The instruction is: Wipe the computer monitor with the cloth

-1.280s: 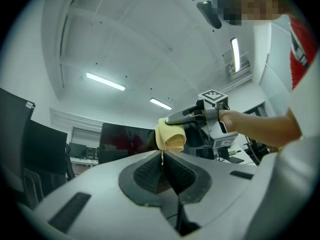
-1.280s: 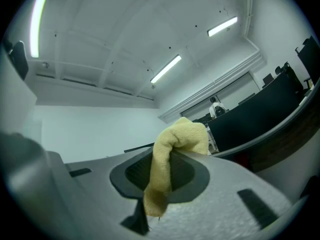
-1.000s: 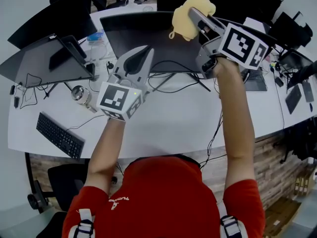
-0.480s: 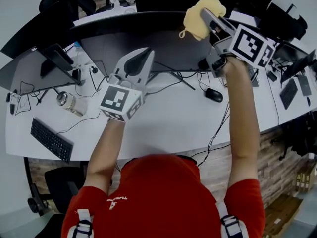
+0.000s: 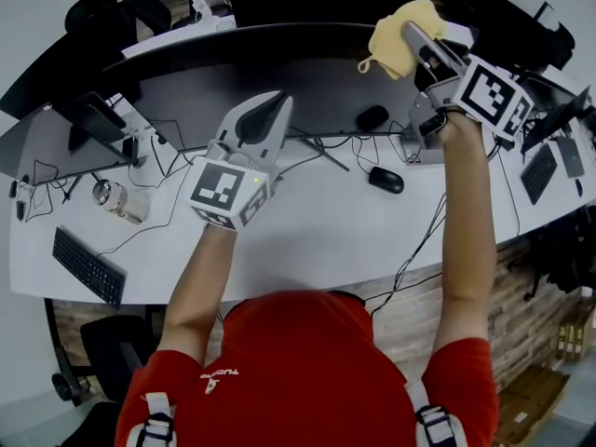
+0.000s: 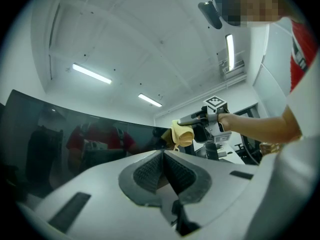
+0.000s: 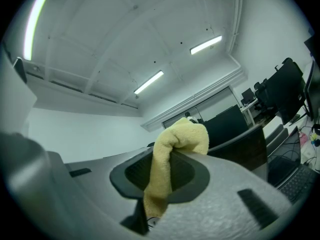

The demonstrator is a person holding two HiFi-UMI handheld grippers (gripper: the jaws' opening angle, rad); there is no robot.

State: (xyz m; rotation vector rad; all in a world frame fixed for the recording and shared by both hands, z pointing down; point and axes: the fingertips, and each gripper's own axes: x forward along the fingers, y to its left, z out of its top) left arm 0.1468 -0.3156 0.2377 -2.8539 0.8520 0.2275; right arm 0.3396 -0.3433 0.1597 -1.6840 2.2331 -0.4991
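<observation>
1. Now, at the upper right of the head view, the right tool (image 5: 412, 32) is clamped on a yellow cloth (image 5: 393, 45). Its own view shows the cloth bunched between the jaws and hanging down.
2. The monitor (image 5: 307, 87) is a wide dark screen across the upper middle of the frame. Its long axis runs left to right above the bench (image 5: 307, 231).
3. The cloth sits at the monitor's top edge, toward its right end. Whether it touches the glass cannot be told.
4. The left tool (image 5: 270, 110), centre-left, has its jaws together on nothing and points at the screen's lower middle.
5. Most of the screen lies left of and below the cloth, so the wipe likely runs leftward along that long axis. The right hand is the nearer one to do it.
</observation>
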